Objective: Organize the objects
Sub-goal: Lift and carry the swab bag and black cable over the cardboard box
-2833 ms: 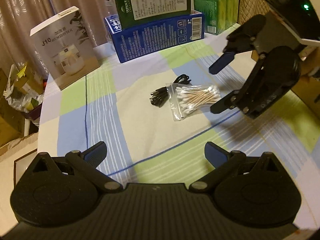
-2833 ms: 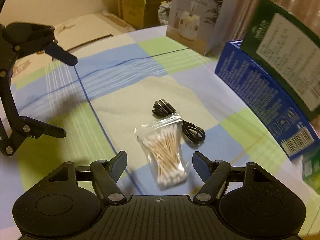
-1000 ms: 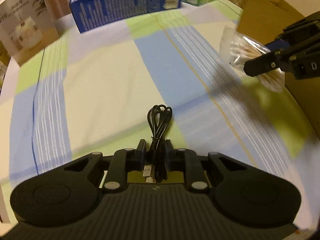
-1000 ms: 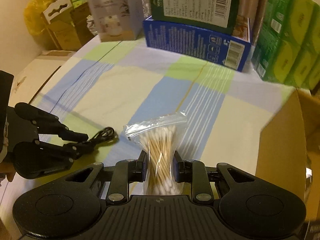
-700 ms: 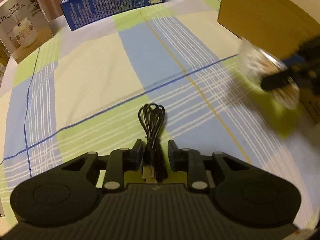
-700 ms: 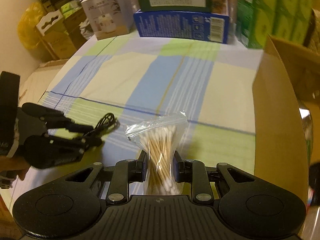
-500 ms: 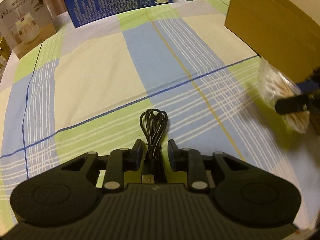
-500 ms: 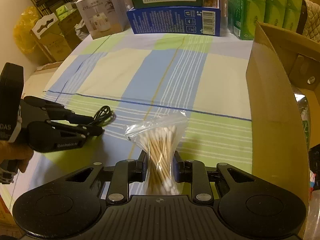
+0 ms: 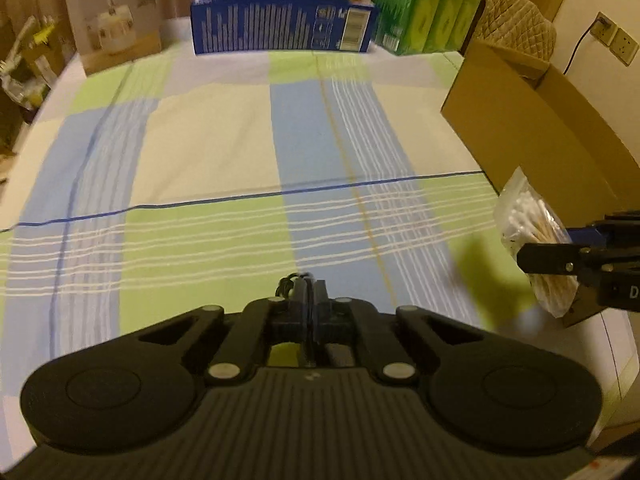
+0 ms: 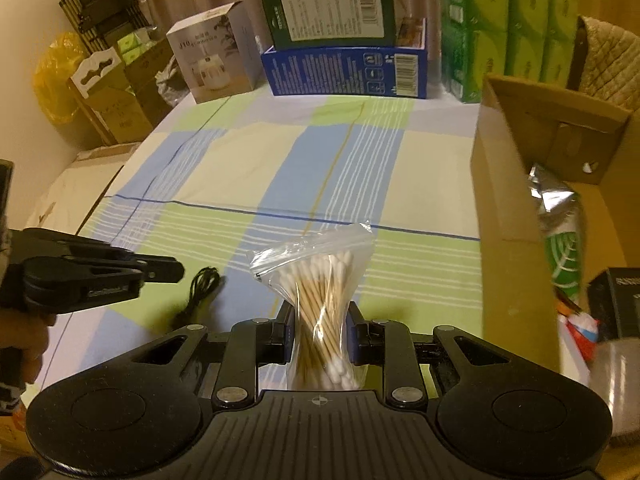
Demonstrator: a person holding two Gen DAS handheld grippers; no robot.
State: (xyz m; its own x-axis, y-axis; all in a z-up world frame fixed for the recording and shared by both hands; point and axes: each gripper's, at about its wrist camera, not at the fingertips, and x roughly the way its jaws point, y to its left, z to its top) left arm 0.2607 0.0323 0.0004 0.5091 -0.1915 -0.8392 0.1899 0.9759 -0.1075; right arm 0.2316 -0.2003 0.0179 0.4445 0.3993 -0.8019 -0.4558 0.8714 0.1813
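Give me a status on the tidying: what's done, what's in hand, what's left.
Done: the cardboard box already holds some packets. In hand: the right gripper is shut on the bag of cotton swabs, close beside the box; the left gripper is shut, and the black cable hangs just in front of it, though whether it is firmly pinched is hard to tell. Left: both items are not yet in the box.

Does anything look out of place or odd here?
The cable seems out of the shut left gripper: it shows beyond it, perhaps on the cloth. Whether the jaws pinch any of it, I cannot tell.
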